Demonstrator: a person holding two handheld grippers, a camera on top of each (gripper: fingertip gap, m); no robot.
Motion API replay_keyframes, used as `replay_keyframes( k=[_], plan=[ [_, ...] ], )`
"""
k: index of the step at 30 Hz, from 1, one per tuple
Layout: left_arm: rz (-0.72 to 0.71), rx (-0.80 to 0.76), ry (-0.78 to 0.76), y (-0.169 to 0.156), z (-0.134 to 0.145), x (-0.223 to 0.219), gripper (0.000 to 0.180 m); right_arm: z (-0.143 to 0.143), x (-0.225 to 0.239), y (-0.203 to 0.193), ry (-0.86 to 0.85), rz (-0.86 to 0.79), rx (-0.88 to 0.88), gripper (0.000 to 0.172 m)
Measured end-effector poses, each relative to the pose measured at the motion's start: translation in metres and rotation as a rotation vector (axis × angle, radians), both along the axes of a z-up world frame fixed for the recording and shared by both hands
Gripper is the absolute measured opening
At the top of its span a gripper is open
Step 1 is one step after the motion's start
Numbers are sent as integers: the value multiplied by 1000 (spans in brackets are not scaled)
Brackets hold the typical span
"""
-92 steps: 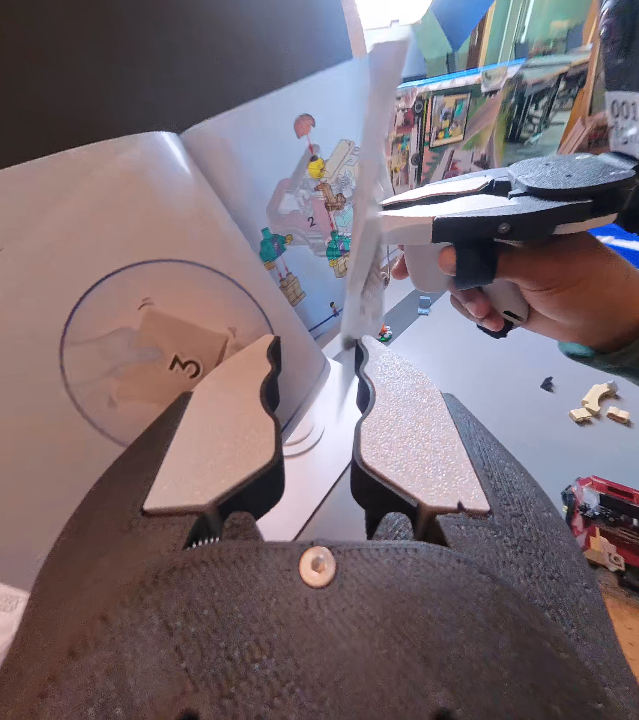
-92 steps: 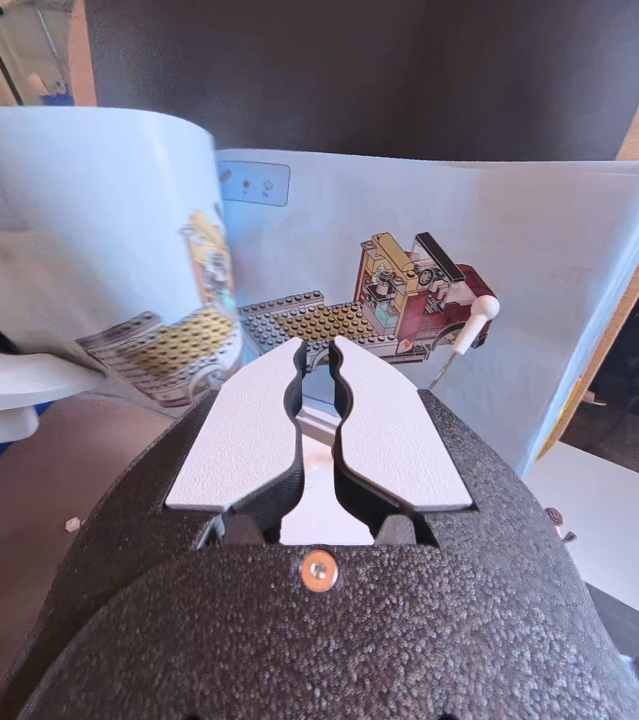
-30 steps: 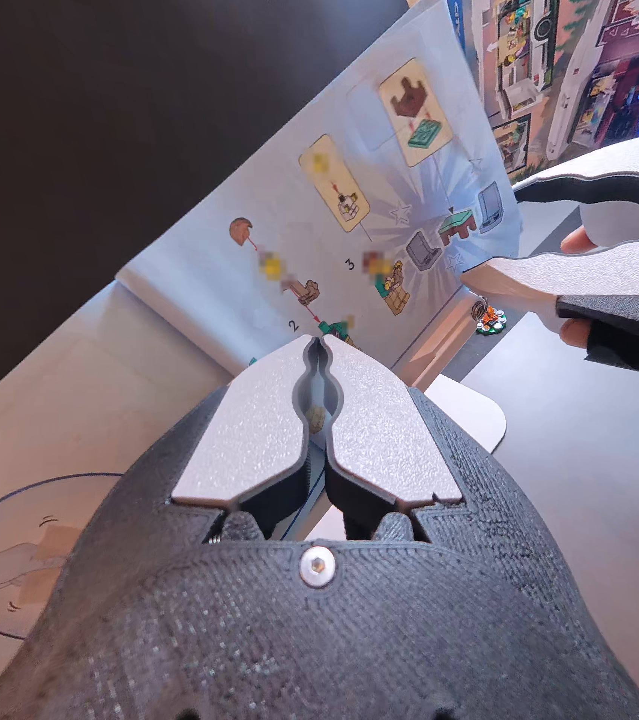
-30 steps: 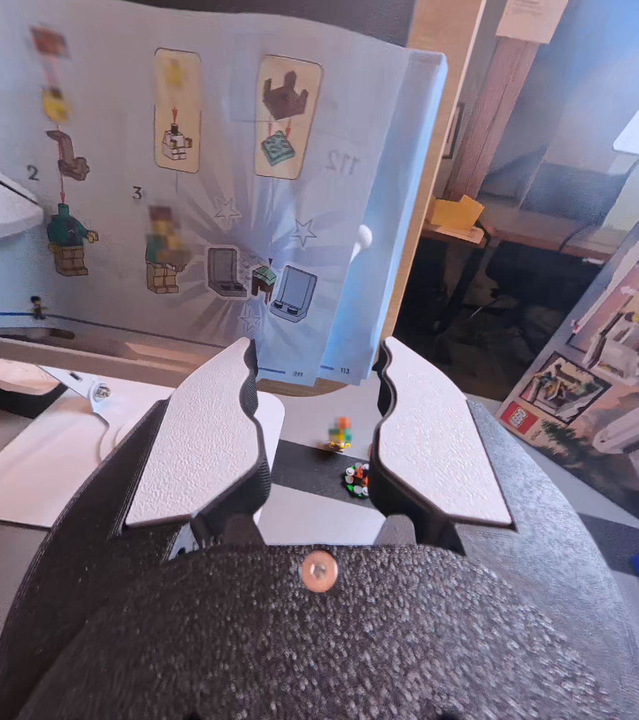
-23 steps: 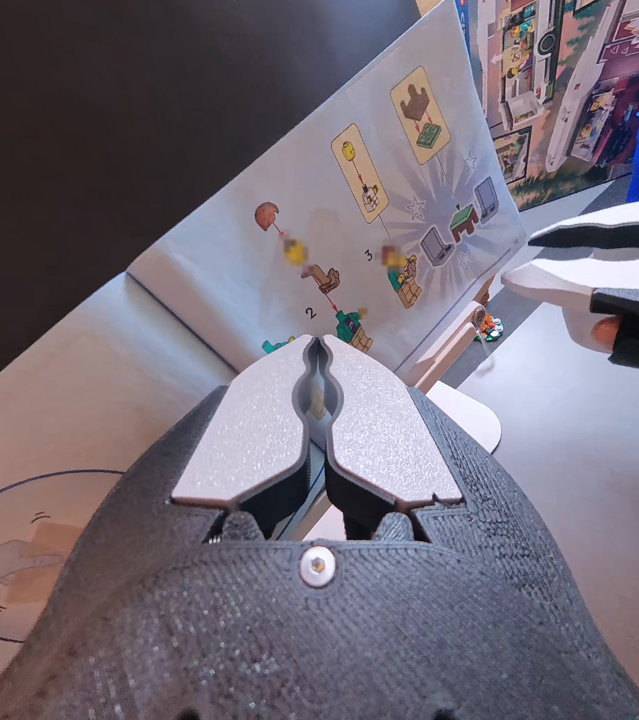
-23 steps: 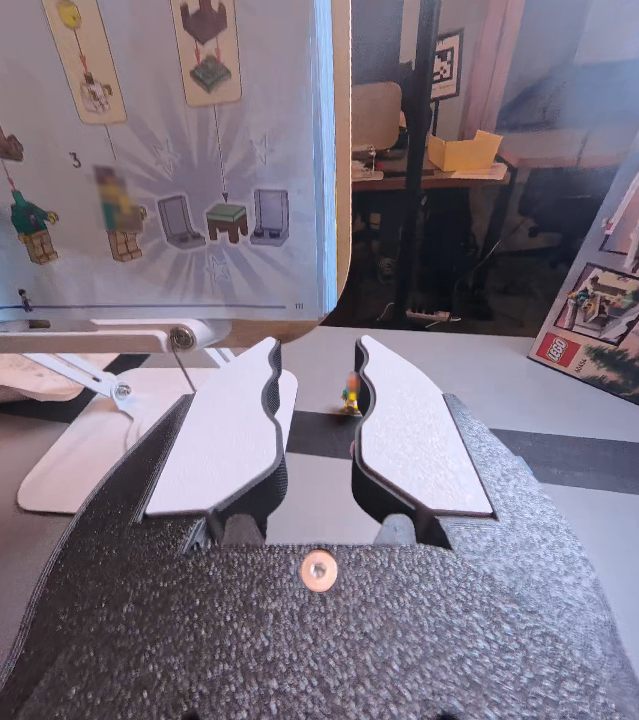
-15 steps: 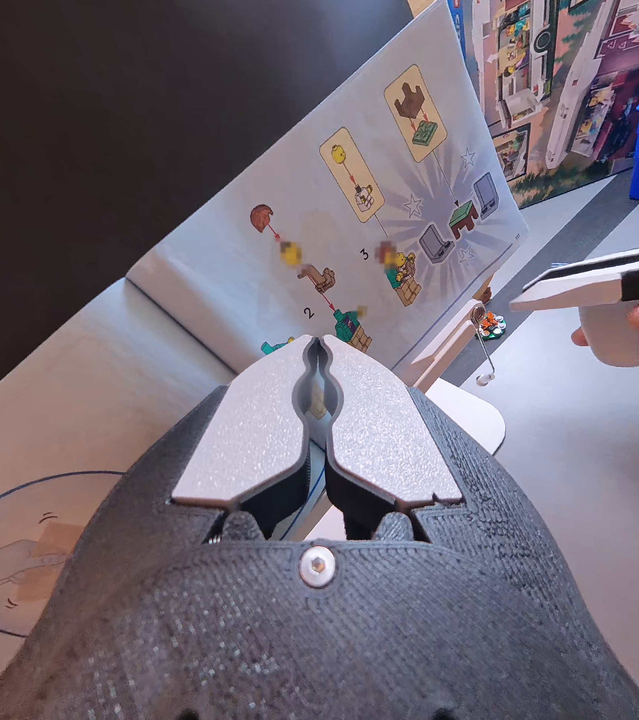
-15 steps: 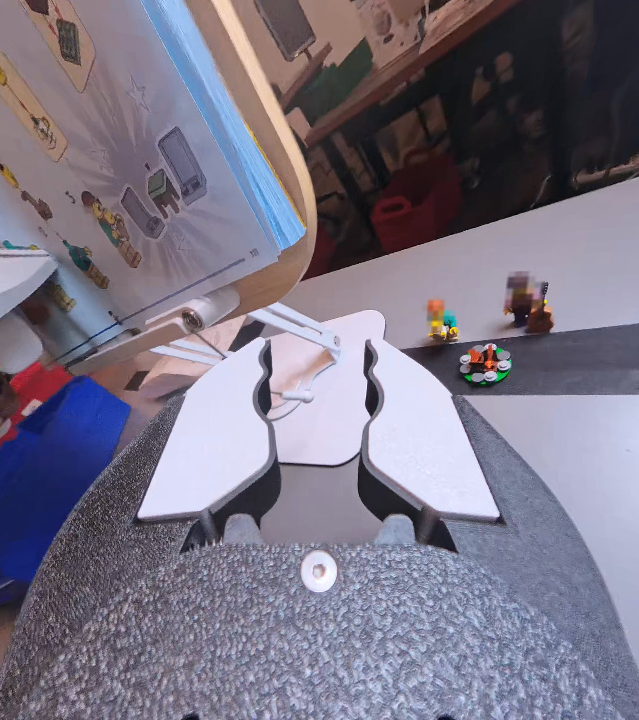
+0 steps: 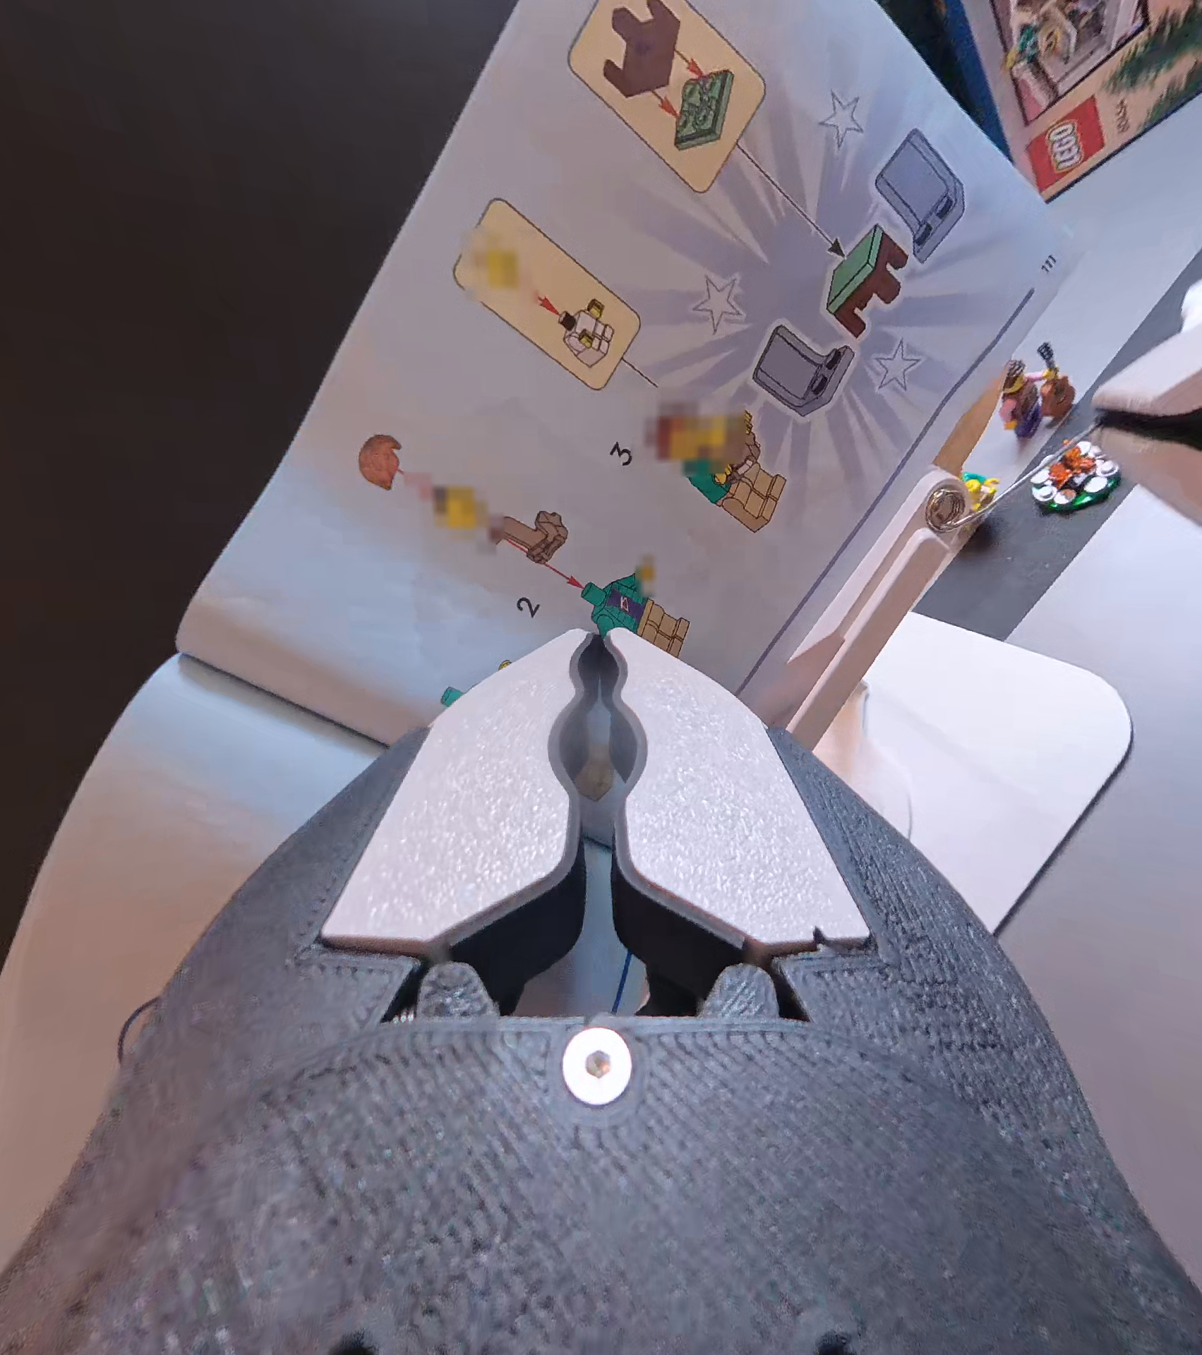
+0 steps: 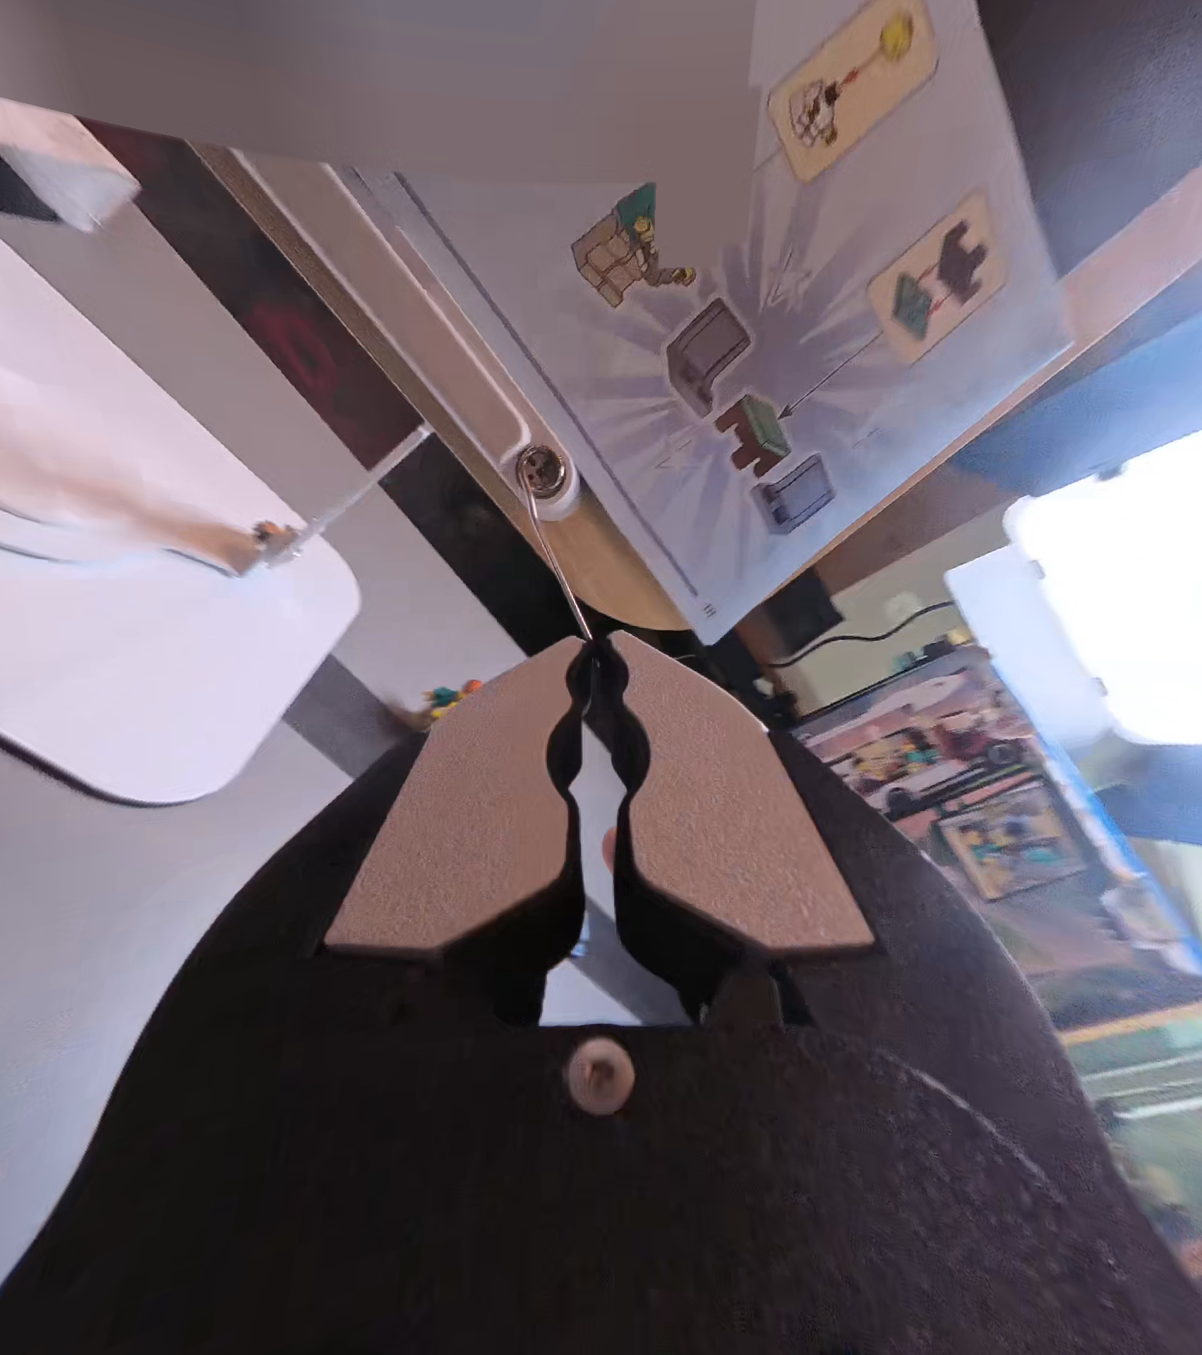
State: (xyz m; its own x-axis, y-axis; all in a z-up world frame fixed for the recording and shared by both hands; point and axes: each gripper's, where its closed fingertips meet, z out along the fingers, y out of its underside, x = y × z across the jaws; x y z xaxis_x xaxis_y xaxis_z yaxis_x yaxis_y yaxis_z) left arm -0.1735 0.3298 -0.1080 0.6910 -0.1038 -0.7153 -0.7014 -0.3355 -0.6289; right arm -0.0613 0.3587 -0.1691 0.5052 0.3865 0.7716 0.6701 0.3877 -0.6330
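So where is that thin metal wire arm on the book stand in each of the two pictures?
Left wrist view: the wire arm is at the right edge, running from the stand's round pivot towards the right gripper.
Right wrist view: the wire arm is at centre, slanting down from the pivot into the shut jaws of the right gripper.
Shared landmark: the open instruction booklet.

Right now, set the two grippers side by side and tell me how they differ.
The left gripper is shut with nothing visible between its tips, before the booklet page; the right gripper pinches the stand's wire arm. Left faces the page, right sits below its corner. Both jaws are closed.
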Motion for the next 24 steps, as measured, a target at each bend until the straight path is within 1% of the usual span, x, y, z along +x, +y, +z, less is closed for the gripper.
replay_keyframes(
  k=[2,4,8,13,15,16,17,19,21,24],
  plan=[
    [12,-11,32,1,-1,1,0,14,3,1,-104,-42,135,2],
    [19,-18,43,3,-2,1,0,28,1,0,-176,-50,238,3],
    [15,-32,17,2,-1,-1,0,46,-8,-8,-331,-36,417,3],
    [0,-34,-5,0,-1,-1,0,58,-21,-15,-490,20,562,0],
    [-10,-37,-28,-1,-1,1,0,66,-33,-22,-500,92,619,0],
    [-15,-36,-36,-1,-1,1,0,68,-39,-24,-510,114,602,0],
    [-23,-33,-42,-2,-1,1,0,68,-41,-20,-517,103,550,0],
    [-58,-16,-29,-5,-1,3,0,64,-42,-17,-502,98,448,12],
    [-73,30,9,-14,2,-1,0,66,-38,-25,-398,142,384,13],
    [-69,53,24,-29,-1,-13,0,62,-32,-38,-236,202,222,14]
  ],
)
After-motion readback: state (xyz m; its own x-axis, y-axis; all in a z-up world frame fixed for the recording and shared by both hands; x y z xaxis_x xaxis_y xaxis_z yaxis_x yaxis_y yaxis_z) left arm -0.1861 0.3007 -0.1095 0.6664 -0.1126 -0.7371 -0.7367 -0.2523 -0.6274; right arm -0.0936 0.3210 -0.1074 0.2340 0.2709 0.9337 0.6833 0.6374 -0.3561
